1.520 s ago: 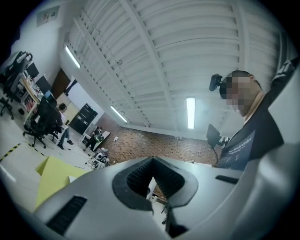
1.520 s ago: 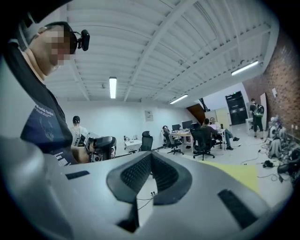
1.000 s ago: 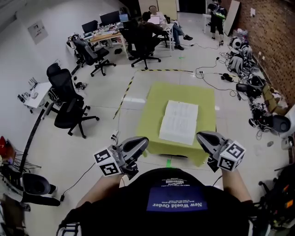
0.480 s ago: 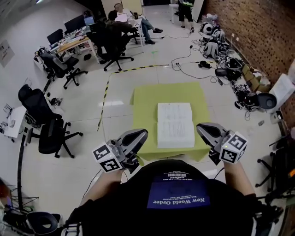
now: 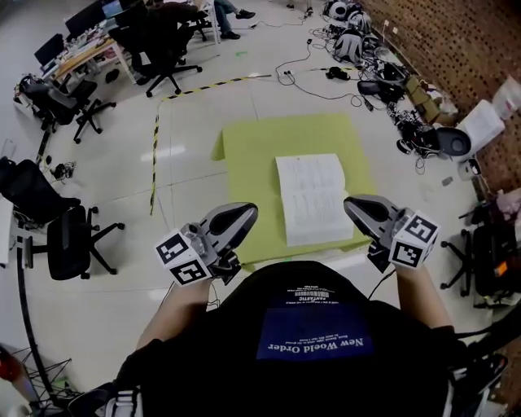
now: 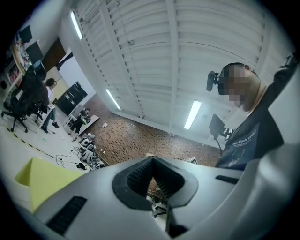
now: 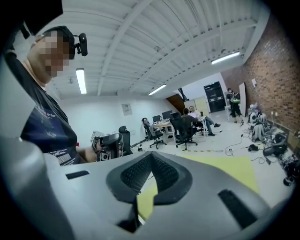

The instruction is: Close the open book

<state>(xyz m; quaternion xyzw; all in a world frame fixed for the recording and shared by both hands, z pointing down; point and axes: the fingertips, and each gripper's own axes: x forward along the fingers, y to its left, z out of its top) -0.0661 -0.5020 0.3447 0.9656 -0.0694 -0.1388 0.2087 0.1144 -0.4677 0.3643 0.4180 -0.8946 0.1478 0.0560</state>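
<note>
The open book [image 5: 313, 199] lies flat, white pages up, on the yellow-green table [image 5: 252, 155]. It sits on the table's right half, close to the near edge. My left gripper [image 5: 244, 213] is held at chest height over the table's near left corner, left of the book and apart from it. Its jaws are shut and empty [image 6: 152, 159]. My right gripper [image 5: 352, 205] hangs just off the book's right edge, also shut and empty [image 7: 151, 155]. The left gripper view shows only a corner of the table [image 6: 42, 180]. In the right gripper view the table [image 7: 225, 168] fills the space past the jaws.
Black office chairs [image 5: 49, 236] stand on the floor to the left. Cables and gear [image 5: 407, 114] are piled along the brick wall at right. A black-and-yellow tape line [image 5: 155, 155] runs past the table's left side. Desks with seated people [image 5: 155, 24] are at the far back.
The person has walked closer, so the table and book now lie right under both grippers. Both grippers stay shut in front of the chest.
</note>
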